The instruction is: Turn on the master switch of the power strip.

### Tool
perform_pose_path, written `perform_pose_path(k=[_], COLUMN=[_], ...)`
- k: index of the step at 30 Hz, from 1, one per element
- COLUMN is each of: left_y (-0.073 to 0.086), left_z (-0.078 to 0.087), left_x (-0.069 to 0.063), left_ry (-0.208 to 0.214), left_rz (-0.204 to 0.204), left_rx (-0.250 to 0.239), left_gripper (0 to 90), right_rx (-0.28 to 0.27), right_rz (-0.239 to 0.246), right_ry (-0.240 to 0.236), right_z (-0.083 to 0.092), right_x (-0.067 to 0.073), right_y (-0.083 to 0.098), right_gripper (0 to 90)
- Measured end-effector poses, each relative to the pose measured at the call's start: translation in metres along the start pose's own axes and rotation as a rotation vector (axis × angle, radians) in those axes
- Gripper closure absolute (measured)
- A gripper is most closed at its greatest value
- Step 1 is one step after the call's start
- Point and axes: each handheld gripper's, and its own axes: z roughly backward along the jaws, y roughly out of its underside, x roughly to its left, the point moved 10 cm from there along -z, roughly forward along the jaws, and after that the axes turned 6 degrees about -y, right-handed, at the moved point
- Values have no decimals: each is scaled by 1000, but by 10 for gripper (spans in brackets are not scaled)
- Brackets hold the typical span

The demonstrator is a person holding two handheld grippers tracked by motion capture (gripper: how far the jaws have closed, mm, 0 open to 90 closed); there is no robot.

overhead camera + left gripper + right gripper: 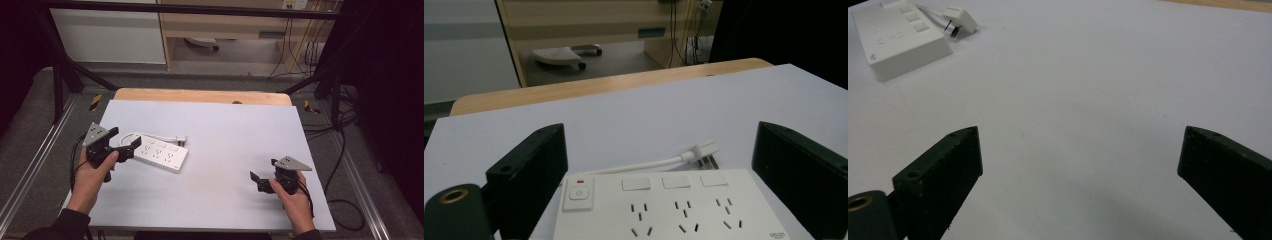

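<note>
While the right hand-held gripper [261, 181] is hanging spread and empty over bare desk [235, 130], well apart, the left hand-held gripper [131, 146], jaws wide, is straddling the near end of the power strip [160, 154]. It's lying flat, long axis running away rightward, plug [704, 152] beyond.

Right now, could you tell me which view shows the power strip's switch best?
The left gripper view: the switch sits close between the open jaws, its symbol and red mark clear. The high view shows the whole power strip, the switch too small to make out. The right gripper view catches its far end.
</note>
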Motion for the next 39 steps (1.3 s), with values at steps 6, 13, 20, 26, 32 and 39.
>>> perform_pose_path(k=[6,13,20,26,32,39], left_y=[1,-3,-6,-10,-10,-3], left_z=[-4,-12,-24,-32,-42,-54], left_x=[0,2,5,4,5,16], left_ry=[7,3,-16,-11,-12,-39], left_rz=[-4,-6,9,-13,-16,-14], left_rx=[10,16,29,44,60,94], left_gripper=[78,78,79,79,78,83], right_rx=[-2,0,-1,-3,2,4], right_rz=[4,-3,-4,-13,-10,-9], right_ry=[3,1,3,8,11,11], right_z=[0,0,0,2,2,2], right_x=[-1,-1,-1,-3,-2,-3], right_y=[-1,0,-1,0,1,1], right_gripper=[43,41,40,41,42,42])
